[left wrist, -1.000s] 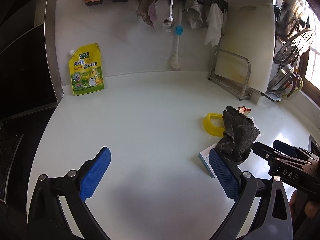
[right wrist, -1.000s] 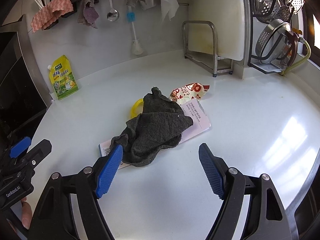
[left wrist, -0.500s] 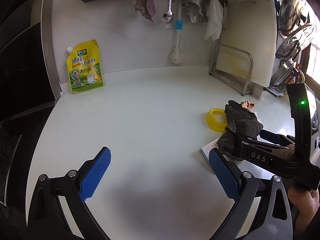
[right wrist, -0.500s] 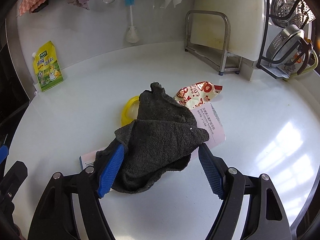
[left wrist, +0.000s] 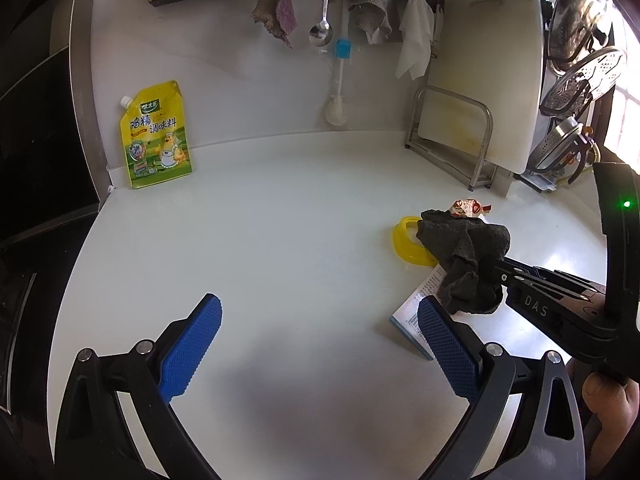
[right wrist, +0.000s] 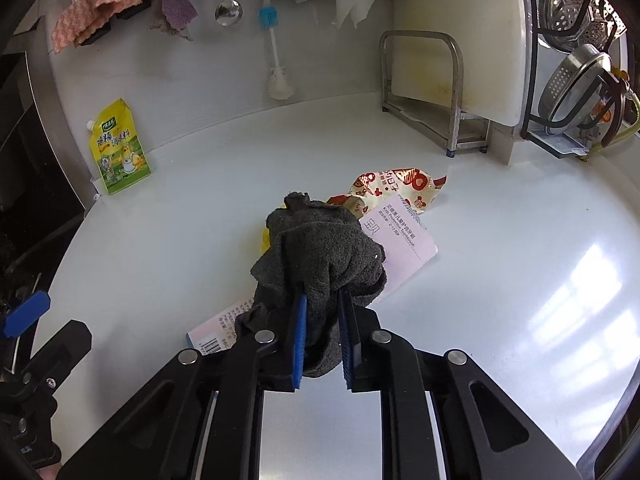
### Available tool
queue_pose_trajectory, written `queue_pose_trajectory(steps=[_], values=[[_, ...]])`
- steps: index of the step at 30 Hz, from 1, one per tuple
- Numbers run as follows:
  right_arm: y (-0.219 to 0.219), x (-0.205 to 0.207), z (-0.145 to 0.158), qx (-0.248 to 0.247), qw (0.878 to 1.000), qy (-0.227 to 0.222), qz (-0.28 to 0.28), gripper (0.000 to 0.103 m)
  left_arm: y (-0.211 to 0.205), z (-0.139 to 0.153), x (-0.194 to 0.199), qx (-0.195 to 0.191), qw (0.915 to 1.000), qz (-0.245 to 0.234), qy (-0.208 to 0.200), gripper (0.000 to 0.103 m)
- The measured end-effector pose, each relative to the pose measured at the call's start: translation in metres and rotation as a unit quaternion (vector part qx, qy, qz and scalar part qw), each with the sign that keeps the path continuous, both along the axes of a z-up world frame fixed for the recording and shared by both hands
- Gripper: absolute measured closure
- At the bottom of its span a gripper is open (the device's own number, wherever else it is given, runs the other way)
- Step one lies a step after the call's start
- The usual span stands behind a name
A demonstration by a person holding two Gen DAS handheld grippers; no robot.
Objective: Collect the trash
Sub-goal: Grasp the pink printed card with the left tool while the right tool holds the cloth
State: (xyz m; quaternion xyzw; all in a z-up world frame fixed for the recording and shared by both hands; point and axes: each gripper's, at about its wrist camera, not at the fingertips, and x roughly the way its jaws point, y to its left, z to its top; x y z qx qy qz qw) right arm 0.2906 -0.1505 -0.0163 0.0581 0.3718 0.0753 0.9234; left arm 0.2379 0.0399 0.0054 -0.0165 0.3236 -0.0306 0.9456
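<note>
My right gripper (right wrist: 323,308) is shut on a dark grey cloth (right wrist: 320,248), bunched between its blue pads on the white counter. Under the cloth lie a white toothbrush package (right wrist: 400,240), a yellow plastic piece (left wrist: 404,236) and a red-and-cream snack wrapper (right wrist: 396,186). In the left wrist view the same cloth (left wrist: 464,256) hangs from the right gripper at the right. My left gripper (left wrist: 320,340) stands open over bare counter, left of the pile, with nothing between its fingers.
A yellow seasoning pouch (left wrist: 156,136) leans on the back wall at the left. A cutting board in a metal stand (left wrist: 480,92) and a rack of steel strainers (right wrist: 580,60) fill the back right. Cloths, a spoon and a brush (left wrist: 340,80) hang above.
My right gripper moved forward over the grey cloth and its jaws went from wide open to shut on it, bunching it up. The left gripper stayed in place, open.
</note>
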Motion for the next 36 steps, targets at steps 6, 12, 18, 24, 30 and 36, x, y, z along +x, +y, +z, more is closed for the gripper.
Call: queue_pose_trajectory(steps=[6, 12, 18, 24, 30, 36], values=[[-0.022, -0.020, 0.025, 0.025, 0.999, -0.033, -0.006, 0.092, -0.017, 0.005, 0.001, -0.002, 0.9998, -0.018, -0.005, 0.006], [-0.055, -0.034, 0.034, 0.029, 0.998, -0.040, -0.027, 0.092, -0.044, 0.002, 0.007, -0.002, 0.9985, -0.055, 0.002, 0.006], [-0.096, -0.049, 0.035, 0.035, 0.997, -0.041, -0.057, 0.092, -0.072, -0.004, 0.025, 0.010, 0.9956, -0.090, 0.025, 0.006], [-0.133, -0.060, 0.032, 0.054, 0.994, -0.042, -0.086, 0.092, -0.097, -0.013, 0.044, 0.034, 0.9897, -0.132, 0.045, 0.006], [-0.152, -0.065, 0.019, 0.078, 0.992, -0.035, -0.097, 0.092, -0.114, -0.034, 0.064, 0.063, 0.9836, -0.148, 0.083, 0.006], [-0.155, -0.060, 0.005, 0.105, 0.990, -0.023, -0.089, 0.092, -0.118, -0.043, 0.071, 0.077, 0.9825, -0.141, 0.094, 0.006]])
